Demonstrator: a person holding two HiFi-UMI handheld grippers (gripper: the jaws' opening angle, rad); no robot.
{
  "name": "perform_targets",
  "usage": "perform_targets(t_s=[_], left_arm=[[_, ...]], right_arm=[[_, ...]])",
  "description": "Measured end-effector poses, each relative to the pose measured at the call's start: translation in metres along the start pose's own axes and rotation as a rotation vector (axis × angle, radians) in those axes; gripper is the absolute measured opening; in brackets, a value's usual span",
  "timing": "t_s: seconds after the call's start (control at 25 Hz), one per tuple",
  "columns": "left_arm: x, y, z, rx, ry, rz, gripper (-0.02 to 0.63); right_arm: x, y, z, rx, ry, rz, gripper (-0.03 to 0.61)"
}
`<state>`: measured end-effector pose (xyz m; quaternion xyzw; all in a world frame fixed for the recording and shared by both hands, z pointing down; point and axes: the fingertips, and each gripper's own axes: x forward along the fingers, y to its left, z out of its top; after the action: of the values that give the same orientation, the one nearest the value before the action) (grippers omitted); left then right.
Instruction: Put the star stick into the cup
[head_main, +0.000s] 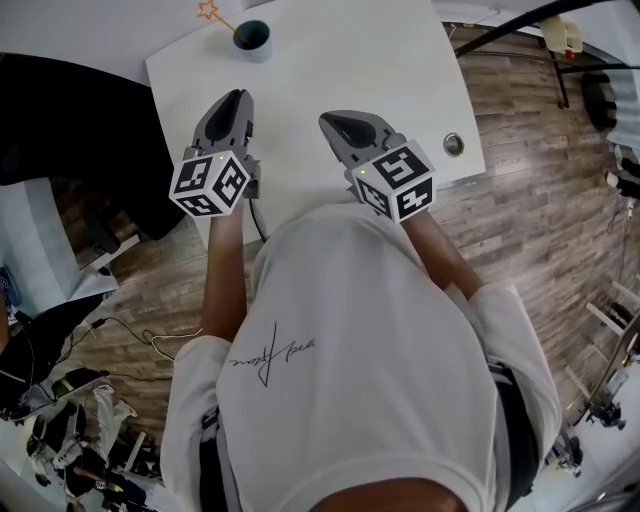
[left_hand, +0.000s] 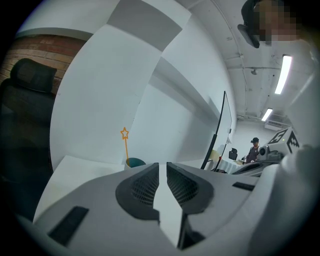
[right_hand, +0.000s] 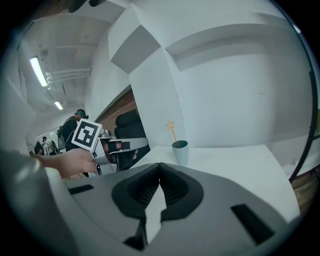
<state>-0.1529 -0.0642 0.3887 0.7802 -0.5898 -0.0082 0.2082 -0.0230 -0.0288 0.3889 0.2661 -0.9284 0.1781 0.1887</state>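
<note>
Script on the shirt (head_main: 350, 360) is unreadable. The cup (head_main: 252, 40) holds the star stick (head_main: 212, 13). Jaws of the left gripper (head_main: 237, 97) stand narrowly apart, empty; those of the right gripper (head_main: 328, 121) meet.

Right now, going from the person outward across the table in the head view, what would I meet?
The person's white shirt, left hand-held gripper beside right hand-held gripper, bare table, cup holding the star stick.

The left arm (head_main: 225, 275) and right arm (head_main: 440, 250) reach forward side by side. The left gripper (head_main: 236, 98) holds its jaws a narrow gap apart, empty. The right gripper (head_main: 336, 121) has its jaws meeting at the tips, empty.
</note>
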Motion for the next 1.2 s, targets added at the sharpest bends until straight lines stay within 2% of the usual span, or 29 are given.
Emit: perform_targets(t_s=[0.2,0.44,0.72,1.04,1.2], left_arm=[[-0.015,-0.019,-0.01,-0.022,0.016,-0.011,0.043],[-0.033,-0.039,-0.006,-0.021,-0.032,-0.004,0.023],[-0.057,-0.056,-0.008,-0.044,-0.05,-0.003,0.015],[-0.074,-0.073,-0.013,-0.012,-0.048,-0.015,0.009],[-0.079,-0.071,-0.017,0.0,-0.046,0.005,0.008]], right_arm=[[-0.009,0.003,-0.006,-0.004,0.007,0.007,0.009],[-0.014,0.0,-0.006,-0.009,0.008,0.006,0.009],[-0.022,0.001,-0.008,-0.035,0.007,0.039,0.009],[-0.03,0.002,-0.014,-0.052,0.028,0.059,0.009],[-0.033,-0.001,-0.014,-0.055,0.036,0.066,0.009]])
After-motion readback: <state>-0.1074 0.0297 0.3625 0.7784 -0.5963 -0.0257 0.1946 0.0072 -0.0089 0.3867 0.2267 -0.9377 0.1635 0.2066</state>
